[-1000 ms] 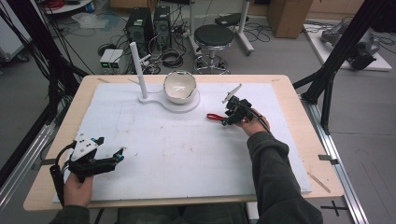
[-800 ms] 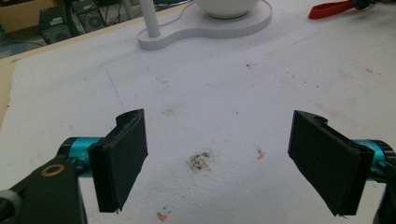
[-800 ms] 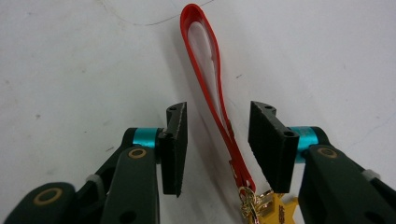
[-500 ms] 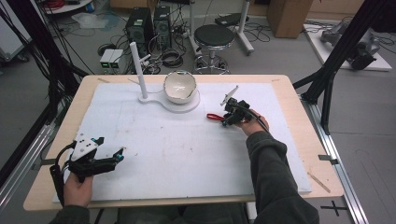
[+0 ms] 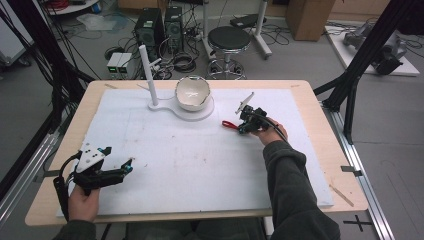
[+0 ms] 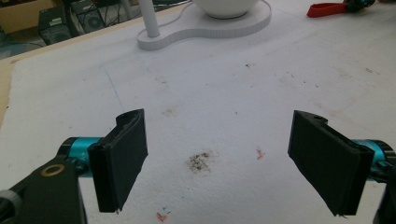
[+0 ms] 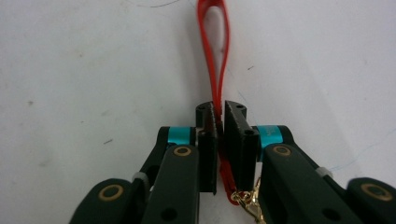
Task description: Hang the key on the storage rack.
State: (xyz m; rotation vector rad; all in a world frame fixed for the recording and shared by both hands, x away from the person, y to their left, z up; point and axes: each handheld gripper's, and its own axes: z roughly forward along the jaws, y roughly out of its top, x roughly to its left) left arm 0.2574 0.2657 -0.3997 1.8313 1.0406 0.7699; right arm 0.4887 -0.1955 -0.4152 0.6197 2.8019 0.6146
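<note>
— Where's the right gripper (image 7: 219, 116)?

— Out past mid-tabletop (image 5: 310, 165) on a sleeved, outstretched forearm; its fingers (image 7: 238, 140) have just been closing and now pinch together (barely a slit between).

— And the left gripper (image 5: 116, 161)?

— Near the front-left corner, held low, fingers (image 6: 123, 158) spread wide apart.

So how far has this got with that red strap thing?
Done: the right gripper has just closed its jaws on the red strap, which lies on the white mat; a gold clasp hangs at its near end. In hand: that grip. Left: lifting it and probably taking it to the white post or bowl, a guess. The left gripper waits open.
</note>
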